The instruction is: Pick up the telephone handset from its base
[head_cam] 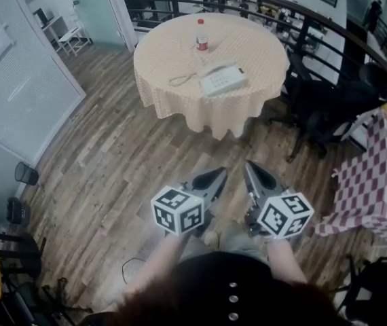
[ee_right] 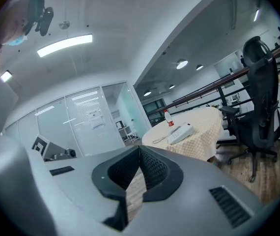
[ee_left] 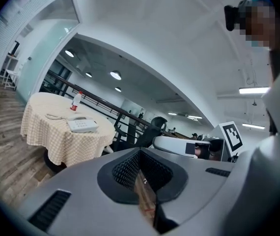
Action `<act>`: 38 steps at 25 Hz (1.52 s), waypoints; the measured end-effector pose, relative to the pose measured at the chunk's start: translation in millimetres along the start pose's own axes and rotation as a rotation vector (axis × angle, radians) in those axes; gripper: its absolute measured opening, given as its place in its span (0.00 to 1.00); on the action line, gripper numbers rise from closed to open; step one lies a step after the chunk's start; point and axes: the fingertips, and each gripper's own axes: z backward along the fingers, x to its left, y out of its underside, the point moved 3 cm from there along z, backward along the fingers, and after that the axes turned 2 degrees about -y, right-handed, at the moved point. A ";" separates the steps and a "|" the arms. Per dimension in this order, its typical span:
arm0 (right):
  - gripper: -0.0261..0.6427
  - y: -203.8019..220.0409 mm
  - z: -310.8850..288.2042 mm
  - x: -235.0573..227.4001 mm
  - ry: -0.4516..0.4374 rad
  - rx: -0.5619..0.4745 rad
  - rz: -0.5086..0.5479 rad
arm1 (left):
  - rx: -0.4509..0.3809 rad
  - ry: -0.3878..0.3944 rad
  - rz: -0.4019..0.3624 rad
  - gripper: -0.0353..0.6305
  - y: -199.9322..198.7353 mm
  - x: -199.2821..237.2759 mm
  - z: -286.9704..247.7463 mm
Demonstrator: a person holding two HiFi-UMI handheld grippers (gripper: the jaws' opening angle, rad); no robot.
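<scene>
Beige checkered cloth covering round table, standing well ahead of both grippers. Left gripper and right gripper pointing tableward, jaws pressing together, gripping nothing. Telephone sitting far beyond tips, handset resting on base. Red-capped bottle standing just beyond.

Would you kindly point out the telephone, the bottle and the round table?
telephone (head_cam: 223, 80), head view, centre of body.
bottle (head_cam: 201, 34), head view, its middle.
round table (head_cam: 159, 53), head view, bare cloth at left.

White telephone, handset cradled, lies flat on round checked-cloth table.
</scene>
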 end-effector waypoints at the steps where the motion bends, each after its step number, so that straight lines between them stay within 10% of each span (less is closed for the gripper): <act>1: 0.06 -0.2 -3.6 -3.4 0.002 0.004 -0.001 | 0.002 0.003 0.009 0.06 -0.6 3.6 -3.4; 38: 0.06 -118.6 -260.2 -202.3 -0.124 0.092 -0.005 | -0.033 -0.097 0.051 0.07 -144.5 200.9 -240.4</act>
